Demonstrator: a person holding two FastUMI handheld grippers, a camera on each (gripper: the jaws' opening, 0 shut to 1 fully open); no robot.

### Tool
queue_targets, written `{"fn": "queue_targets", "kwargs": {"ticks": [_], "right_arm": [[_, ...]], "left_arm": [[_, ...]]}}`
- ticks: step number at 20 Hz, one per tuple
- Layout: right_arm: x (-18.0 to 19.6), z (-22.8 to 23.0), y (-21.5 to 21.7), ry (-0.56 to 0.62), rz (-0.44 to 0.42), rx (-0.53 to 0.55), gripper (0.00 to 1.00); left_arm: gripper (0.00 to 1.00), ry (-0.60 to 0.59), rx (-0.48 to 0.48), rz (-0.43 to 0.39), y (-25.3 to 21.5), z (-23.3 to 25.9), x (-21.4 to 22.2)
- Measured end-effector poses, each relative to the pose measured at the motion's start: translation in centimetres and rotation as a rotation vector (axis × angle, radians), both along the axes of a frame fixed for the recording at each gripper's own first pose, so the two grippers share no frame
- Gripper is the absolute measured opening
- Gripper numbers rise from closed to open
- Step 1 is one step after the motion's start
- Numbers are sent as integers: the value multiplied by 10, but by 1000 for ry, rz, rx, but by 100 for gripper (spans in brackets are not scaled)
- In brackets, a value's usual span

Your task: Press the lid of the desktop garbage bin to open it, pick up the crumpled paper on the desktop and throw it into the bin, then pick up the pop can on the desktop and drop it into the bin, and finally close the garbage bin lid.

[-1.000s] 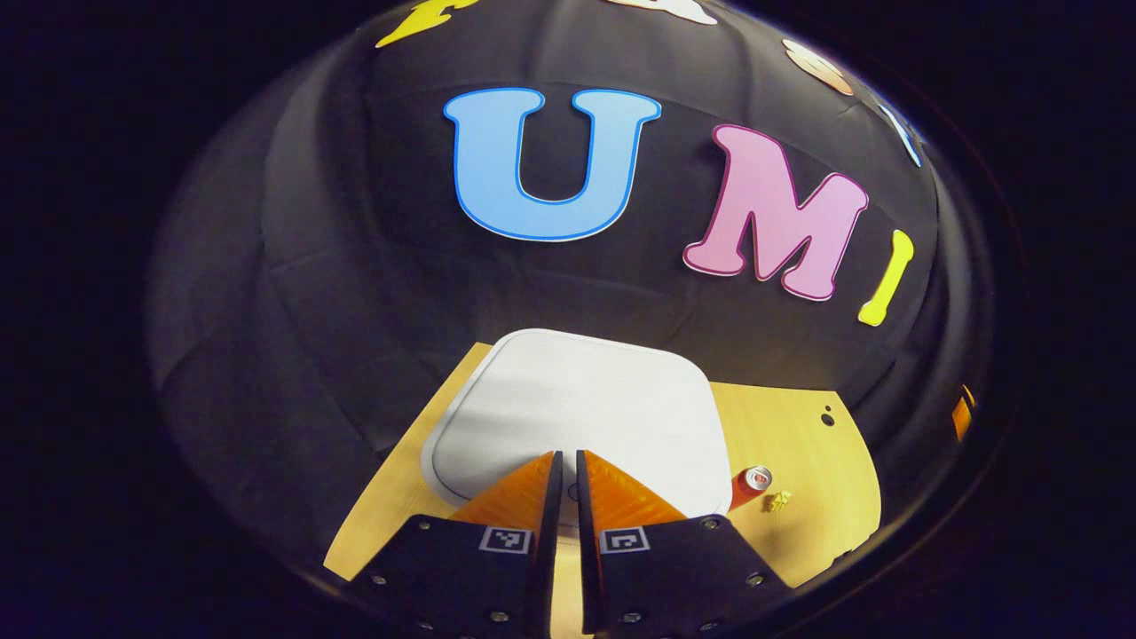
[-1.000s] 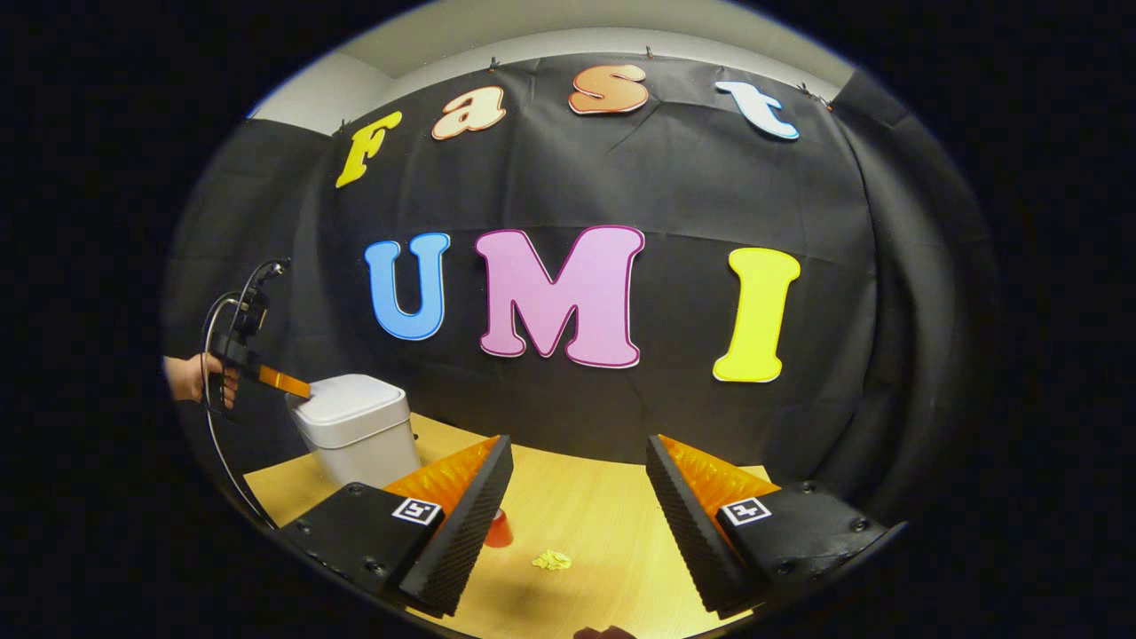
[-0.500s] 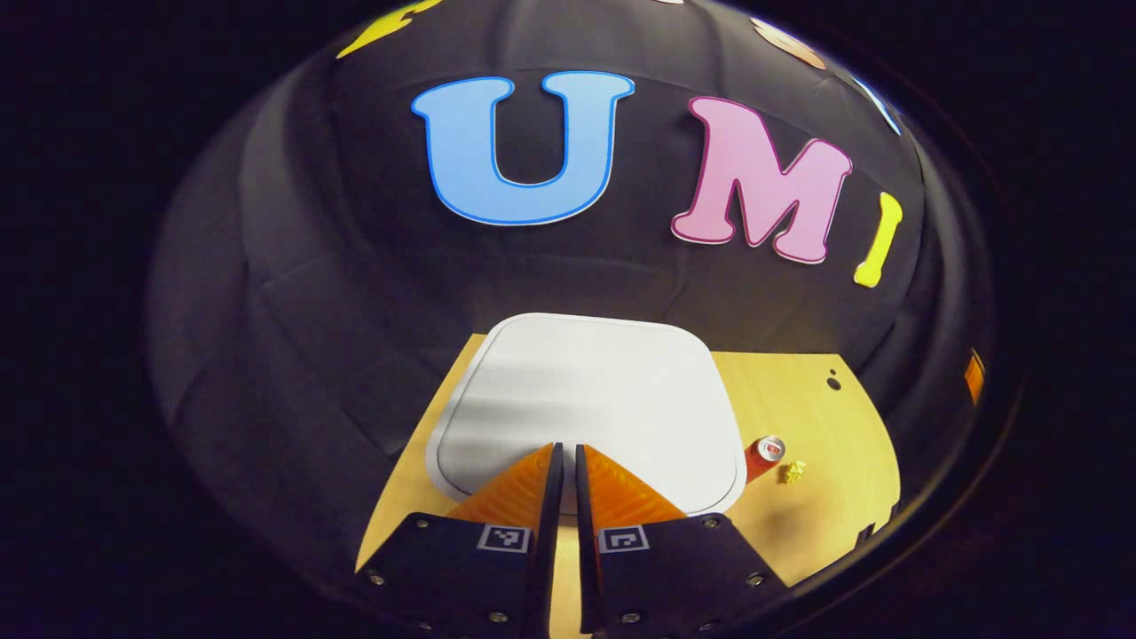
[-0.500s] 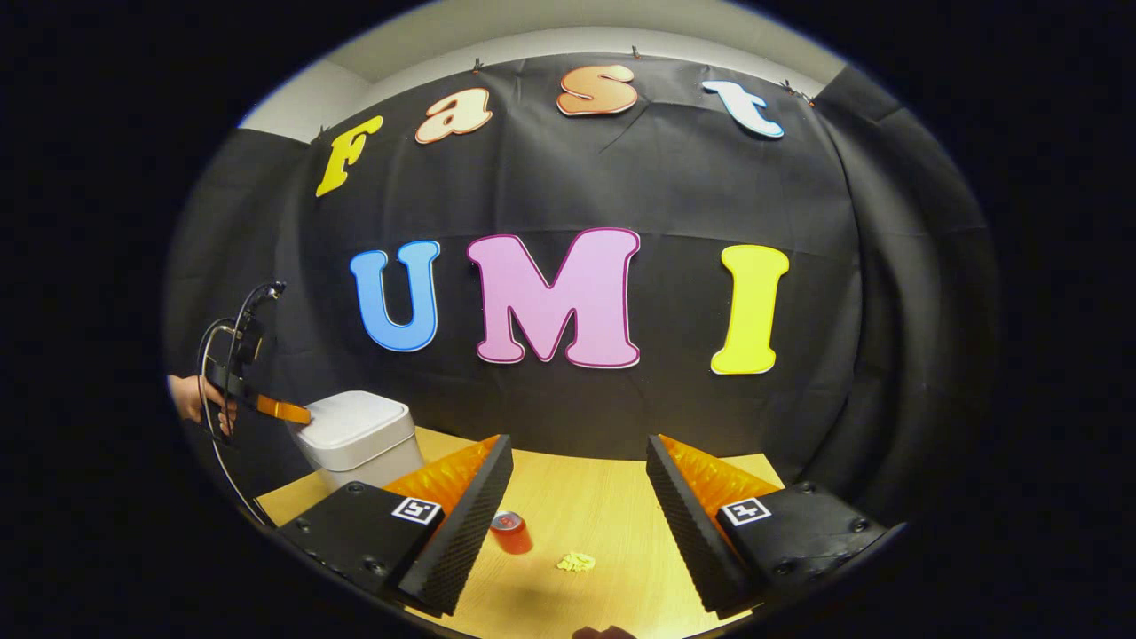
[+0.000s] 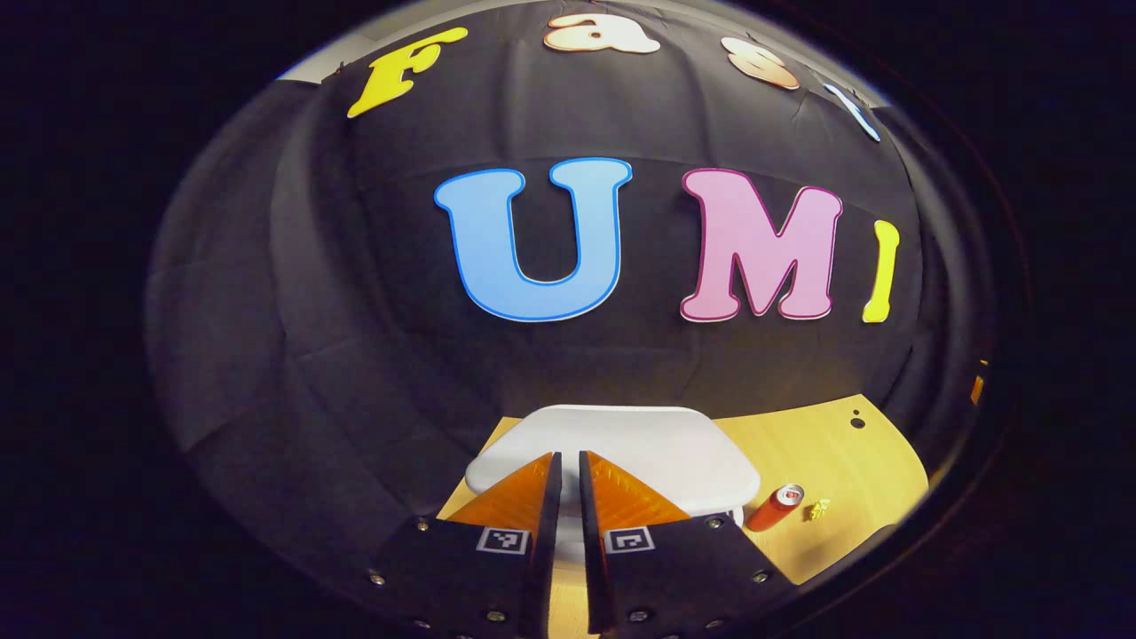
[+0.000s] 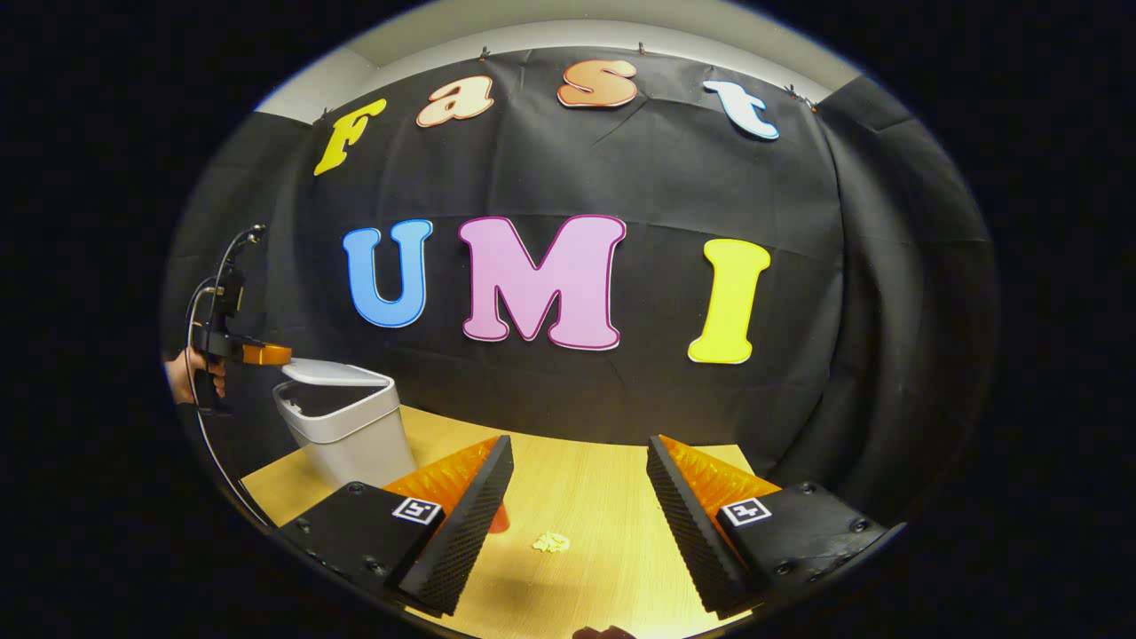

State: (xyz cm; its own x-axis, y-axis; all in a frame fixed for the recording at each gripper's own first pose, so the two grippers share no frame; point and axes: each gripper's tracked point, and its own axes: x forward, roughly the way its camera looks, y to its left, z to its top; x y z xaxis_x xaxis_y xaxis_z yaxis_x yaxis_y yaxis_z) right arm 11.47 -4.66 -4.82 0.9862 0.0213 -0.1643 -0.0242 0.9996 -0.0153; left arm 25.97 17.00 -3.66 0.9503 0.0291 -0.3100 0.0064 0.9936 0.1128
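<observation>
Wooden desktop carries the crumpled paper, lying between and just ahead of the right gripper, whose fingers are spread wide and empty; the pop can peeks beside its left finger. Bin stands well apart to the left, lid popped up, left gripper pressed together at its near edge, so the right is judged nearer.

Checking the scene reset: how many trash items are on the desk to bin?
2. A pop can lying beside the bin, and a crumpled paper just beyond it on the bare desktop. Others may be hidden.
</observation>
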Motion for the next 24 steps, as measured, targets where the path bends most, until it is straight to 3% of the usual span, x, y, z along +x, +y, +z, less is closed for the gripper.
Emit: {"fn": "queue_targets", "kwargs": {"ticks": [1, 2, 3, 4, 6, 10, 16, 21, 24], "right_arm": [[0, -4, 0, 9, -5, 0, 98], [0, -8, 1, 18, -6, 1, 98], [1, -10, 4, 24, -2, 2, 98], [2, -13, 7, 29, 5, 2, 98], [5, -16, 15, 38, 23, -9, 98], [19, -27, 29, 42, 58, -35, 98], [61, -99, 47, 147, 109, -18, 98], [99, -206, 38, 401, 124, 23, 98], [112, -252, 32, 489, 120, -24, 99]], "left_arm": [[18, -6, 1, -3, -1, 6, -7], [28, -21, -1, -1, -2, 13, -15], [28, -39, -11, -1, -3, 19, -21], [41, -55, -25, 3, -4, 24, -30], [77, -121, -34, 64, 7, 37, -48], [76, -169, -52, 53, 1, 56, -91], [76, -234, -82, 41, -17, 77, -148], [76, -277, -6, 56, -15, 98, -186], [77, -272, -42, 82, -13, 101, -208]]}}
